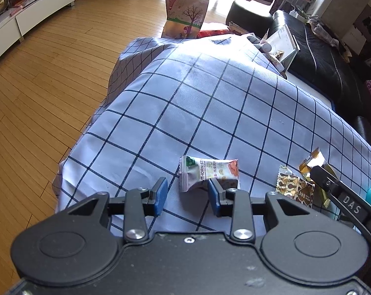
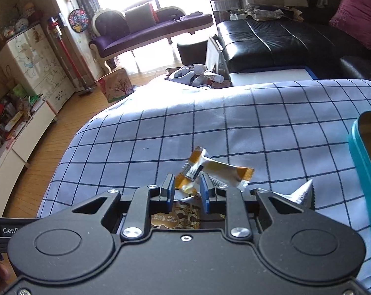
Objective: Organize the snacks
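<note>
In the left wrist view the left gripper (image 1: 187, 191) has its blue-padded fingers (image 1: 161, 191) spread wide, with nothing between them but the checked cloth. A white snack packet (image 1: 205, 172) with an orange end lies flat on the cloth just ahead, toward 1 o'clock of the gap, and the right-hand pad overlaps its lower edge in the picture; whether they touch cannot be told. At 3 o'clock from that packet lies a brown-and-gold patterned packet (image 1: 296, 189), and past it, at 2 o'clock, a gold wrapped bar (image 1: 310, 164) sits under the tip of the right gripper (image 1: 325, 182), which enters from the right edge.

In the right wrist view the right gripper (image 2: 186, 190) has its fingers (image 2: 204, 191) partly open, set either side of one crinkled end of the gold wrapped bar (image 2: 217, 169); the pads look close to the wrapper but a firm grip cannot be confirmed. The bar runs off toward 2 o'clock, tilted. Beneath the fingers lies the brown-and-gold patterned packet (image 2: 183, 217). At 3 o'clock a silvery pointed wrapper (image 2: 303, 193) pokes up beside the gripper body, and a teal tin (image 2: 364, 172) stands at the right edge.

All of it rests on the desk (image 2: 259, 127), covered by a pale blue cloth with dark grid lines. At 12 o'clock beyond it is a black leather sofa (image 2: 271, 41).
</note>
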Demonstrator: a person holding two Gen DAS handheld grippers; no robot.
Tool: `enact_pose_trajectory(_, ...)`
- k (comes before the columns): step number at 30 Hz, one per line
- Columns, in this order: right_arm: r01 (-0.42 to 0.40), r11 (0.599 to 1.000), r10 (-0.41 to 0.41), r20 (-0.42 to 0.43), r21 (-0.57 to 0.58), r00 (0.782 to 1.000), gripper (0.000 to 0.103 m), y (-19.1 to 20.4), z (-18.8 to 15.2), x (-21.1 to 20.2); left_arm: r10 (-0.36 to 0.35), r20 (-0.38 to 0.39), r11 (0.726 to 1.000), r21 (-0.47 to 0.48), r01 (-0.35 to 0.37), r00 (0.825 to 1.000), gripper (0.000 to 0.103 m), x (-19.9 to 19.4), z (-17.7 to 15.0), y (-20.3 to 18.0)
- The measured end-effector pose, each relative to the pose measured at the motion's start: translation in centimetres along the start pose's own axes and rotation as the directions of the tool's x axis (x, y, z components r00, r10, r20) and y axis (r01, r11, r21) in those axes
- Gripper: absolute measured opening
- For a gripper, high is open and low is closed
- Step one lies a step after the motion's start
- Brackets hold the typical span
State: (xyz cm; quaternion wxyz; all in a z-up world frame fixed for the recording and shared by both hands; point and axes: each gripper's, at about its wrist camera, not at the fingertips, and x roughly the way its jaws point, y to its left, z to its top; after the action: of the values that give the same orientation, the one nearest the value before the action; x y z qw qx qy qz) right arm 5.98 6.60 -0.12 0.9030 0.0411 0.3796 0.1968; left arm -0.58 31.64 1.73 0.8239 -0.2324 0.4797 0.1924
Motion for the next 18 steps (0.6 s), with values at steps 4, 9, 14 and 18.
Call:
enact_pose_trajectory(4, 0.019, 0.997, -0.020, -0.010, -0.071, 1.000, 0.033, 0.8, -0.1, -0.1, 0.018, -0.002, 0.999, 0.026, -0.018, 1.000, 0.035, 0.3, 0.0, -0.6)
enact_pose_trajectory(9, -0.053, 0.988, 0.035, -0.128, -0.142, 0.991, 0.033, 1.1, -0.8, -0.3, 0.012, -0.002, 0.999, 0.030, -0.012, 1.000, 0.035, 0.4, -0.1, -0.8)
enact_pose_trajectory(14, -0.153, 0.962, 0.095, -0.246, -0.228, 0.965, 0.034, 1.9, -2.1, -0.9, -0.023, 0.001, 0.999, 0.032, 0.023, 1.000, 0.035, -0.1, -0.1, -0.8)
enact_pose_trajectory(18, -0.337, 0.924, 0.263, -0.337, -0.182, 0.904, 0.035, 2.0, -2.5, -1.8, -0.058, 0.003, 0.997, 0.055, 0.058, 0.998, 0.035, -0.6, -0.4, -1.4)
